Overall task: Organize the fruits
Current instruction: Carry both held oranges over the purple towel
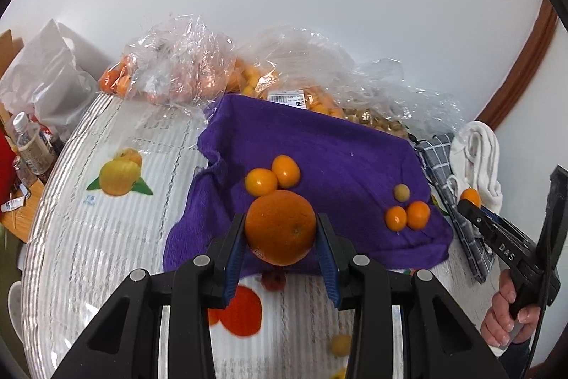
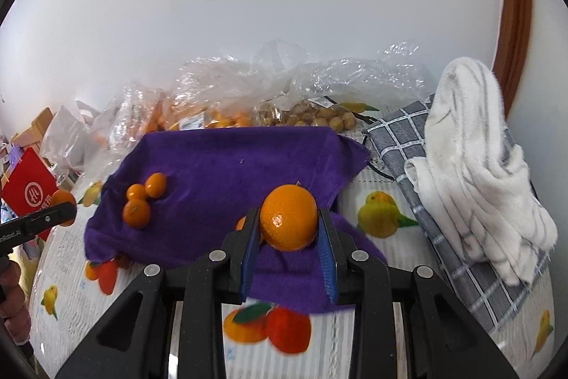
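**Two hands, two oranges, ready to set down**

The step in hand looks like carrying fruit to the purple cloth (image 1: 319, 148), where each kind gets its own little group. Next, each fruit should be lowered beside fruit like it, and the fingers opened slowly so it does not roll away.

The left gripper (image 1: 281, 233) squeezes a big orange (image 1: 280, 226). Its blue fingers (image 1: 234, 258) press on both sides of the fruit, about as far apart as the orange is wide. Just past the fingertips lie two small oranges (image 1: 272, 176), touching each other. Off to the right of the fingers sit two more small oranges (image 1: 407, 216) and a pale little fruit (image 1: 402, 192).

The right gripper (image 2: 288, 226) holds a medium orange (image 2: 288, 217) the same way, with its fingers (image 2: 250, 254) snug on both sides. Another orange fruit peeks out just behind its left finger. To the left of the fingers sit three small oranges (image 2: 143, 199), well apart from them.

Far beyond both grippers, clear bags of fruit (image 1: 184, 66) are piled by the wall.
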`<state>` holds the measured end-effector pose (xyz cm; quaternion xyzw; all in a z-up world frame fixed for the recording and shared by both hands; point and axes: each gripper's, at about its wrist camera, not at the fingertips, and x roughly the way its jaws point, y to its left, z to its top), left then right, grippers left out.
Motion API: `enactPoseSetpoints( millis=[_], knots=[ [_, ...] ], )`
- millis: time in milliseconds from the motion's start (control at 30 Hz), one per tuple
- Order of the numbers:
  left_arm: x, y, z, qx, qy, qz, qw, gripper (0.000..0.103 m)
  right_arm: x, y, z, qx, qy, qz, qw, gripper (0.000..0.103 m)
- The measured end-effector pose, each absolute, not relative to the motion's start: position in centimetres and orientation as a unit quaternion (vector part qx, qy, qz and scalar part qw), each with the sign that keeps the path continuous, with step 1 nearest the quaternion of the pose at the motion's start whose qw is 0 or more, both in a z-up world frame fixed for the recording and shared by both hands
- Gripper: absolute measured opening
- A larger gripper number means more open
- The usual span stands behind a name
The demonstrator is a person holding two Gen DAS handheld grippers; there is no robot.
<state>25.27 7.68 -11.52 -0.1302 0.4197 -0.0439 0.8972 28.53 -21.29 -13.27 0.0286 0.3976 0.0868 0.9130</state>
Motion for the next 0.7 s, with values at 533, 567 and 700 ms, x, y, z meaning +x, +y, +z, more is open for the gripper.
enactPoseSetpoints(
  millis=[533, 567, 700],
  knots=[
    [32.3, 4.8, -14.9, -0.113, 0.454, -0.077, 0.880, 0.036, 40.3, -19.5, -20.2, 0.023, 0.464, 0.104, 0.880, 0.031],
    [32.7, 4.2, -15.1, -0.110, 0.457, -0.084, 0.879, 0.036, 40.5, -19.5, -20.6, 0.019, 0.467, 0.101, 0.878, 0.031],
    [33.7, 2.7, -15.4, -0.099, 0.462, -0.094, 0.877, 0.036, 40.7, -19.7, -21.2, 0.015, 0.472, 0.101, 0.876, 0.031]
  ],
)
